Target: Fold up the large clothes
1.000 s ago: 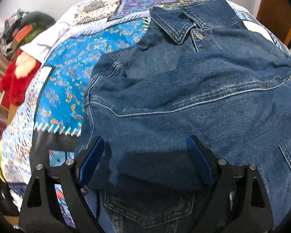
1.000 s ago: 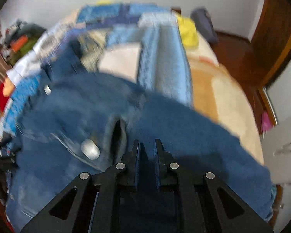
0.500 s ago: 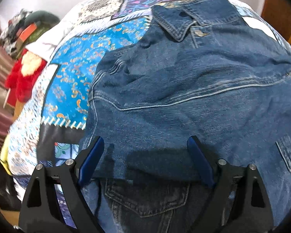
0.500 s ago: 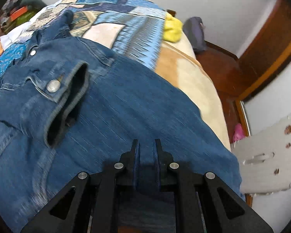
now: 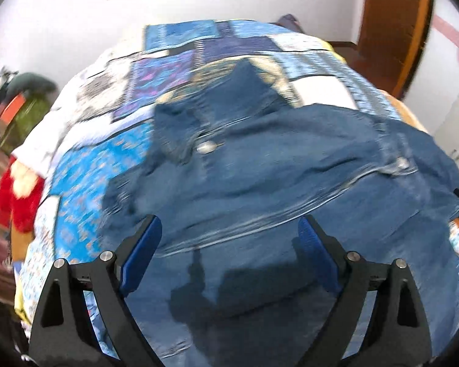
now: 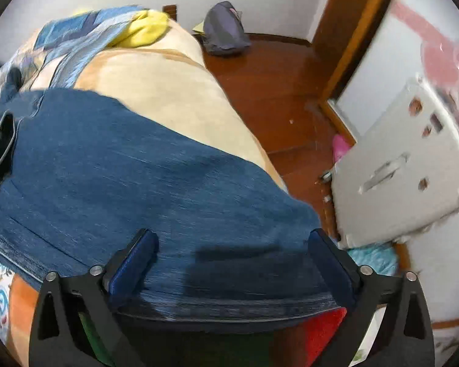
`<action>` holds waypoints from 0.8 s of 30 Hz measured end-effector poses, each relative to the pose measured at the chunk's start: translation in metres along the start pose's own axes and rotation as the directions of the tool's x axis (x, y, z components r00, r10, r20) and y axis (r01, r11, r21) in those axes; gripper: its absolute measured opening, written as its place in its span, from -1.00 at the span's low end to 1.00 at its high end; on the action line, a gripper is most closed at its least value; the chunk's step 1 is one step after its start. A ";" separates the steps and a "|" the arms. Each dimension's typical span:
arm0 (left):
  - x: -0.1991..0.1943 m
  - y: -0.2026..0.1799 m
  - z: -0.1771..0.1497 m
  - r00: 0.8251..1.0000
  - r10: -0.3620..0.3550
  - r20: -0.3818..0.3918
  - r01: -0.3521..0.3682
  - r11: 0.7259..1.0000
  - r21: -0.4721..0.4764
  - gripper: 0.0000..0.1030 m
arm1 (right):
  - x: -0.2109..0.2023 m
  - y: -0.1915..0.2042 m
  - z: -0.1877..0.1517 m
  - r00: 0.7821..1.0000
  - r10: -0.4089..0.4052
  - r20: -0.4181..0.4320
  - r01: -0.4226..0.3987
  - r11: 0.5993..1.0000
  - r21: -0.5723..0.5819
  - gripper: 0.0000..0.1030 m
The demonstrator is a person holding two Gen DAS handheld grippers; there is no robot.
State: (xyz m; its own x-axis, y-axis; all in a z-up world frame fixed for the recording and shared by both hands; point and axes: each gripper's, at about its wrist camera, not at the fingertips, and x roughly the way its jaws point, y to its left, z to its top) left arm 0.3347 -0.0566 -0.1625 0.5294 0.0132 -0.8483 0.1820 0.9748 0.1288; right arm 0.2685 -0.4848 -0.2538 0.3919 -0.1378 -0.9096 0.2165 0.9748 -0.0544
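Your left claw hangs released, blue pads spread wide, above the dark blue denim jacket, which lies spread on the bed's blue patchwork quilt. Your right claw is likewise released over the jacket's near right edge, beside a cream blanket.

1 denim jacket, 1 patchwork quilt, 2 grippers.
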 end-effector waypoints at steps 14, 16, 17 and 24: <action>0.067 -0.100 0.030 0.972 -0.178 -0.154 0.179 0.984 -0.012 0.81 | -0.011 -0.112 -0.045 0.928 0.371 0.029 -0.335 0.798 0.501 0.93; 0.061 -0.103 0.029 0.978 -0.163 -0.131 0.167 0.986 0.014 0.81 | 0.000 -0.112 -0.050 0.924 0.381 0.037 -0.344 0.785 0.514 0.86; 0.059 -0.102 0.029 0.976 -0.176 -0.129 0.179 0.984 0.013 0.81 | 0.004 -0.110 -0.052 0.924 0.379 0.047 -0.348 0.783 0.516 0.85; 0.049 -0.089 0.021 0.967 -0.218 -0.130 0.216 0.976 -0.028 0.81 | 0.027 -0.112 -0.036 0.929 0.363 0.073 -0.335 0.737 0.587 0.24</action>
State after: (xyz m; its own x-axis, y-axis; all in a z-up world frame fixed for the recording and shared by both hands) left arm 0.3622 -0.1473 -0.2047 0.3648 -0.1711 -0.9152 0.2693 0.9604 -0.0722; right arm 0.2224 -0.5913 -0.2871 0.5083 0.2135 -0.8343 0.5533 0.6615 0.5063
